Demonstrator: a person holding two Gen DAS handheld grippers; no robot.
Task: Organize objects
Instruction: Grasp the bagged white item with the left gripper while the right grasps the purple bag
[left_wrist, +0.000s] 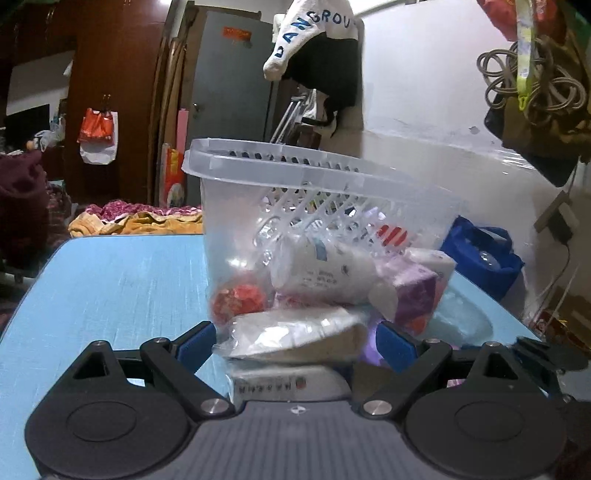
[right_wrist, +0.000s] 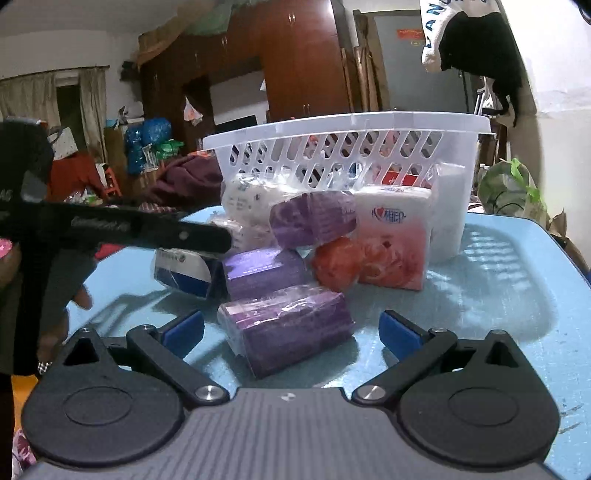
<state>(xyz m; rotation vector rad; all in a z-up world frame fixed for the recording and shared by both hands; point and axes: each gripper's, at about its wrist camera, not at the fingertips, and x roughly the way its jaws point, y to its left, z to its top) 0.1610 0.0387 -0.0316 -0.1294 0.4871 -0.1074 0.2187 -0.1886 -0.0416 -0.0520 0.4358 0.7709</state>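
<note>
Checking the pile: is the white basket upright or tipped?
Tipped: the basket leans on the packs, its near edge raised off the table.

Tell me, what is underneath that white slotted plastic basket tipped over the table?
Under the white slotted plastic basket sit purple wrapped rolls, a pink-and-white tissue pack, an orange-red ball and a white printed roll. Whatever lies behind these is hidden.
</note>
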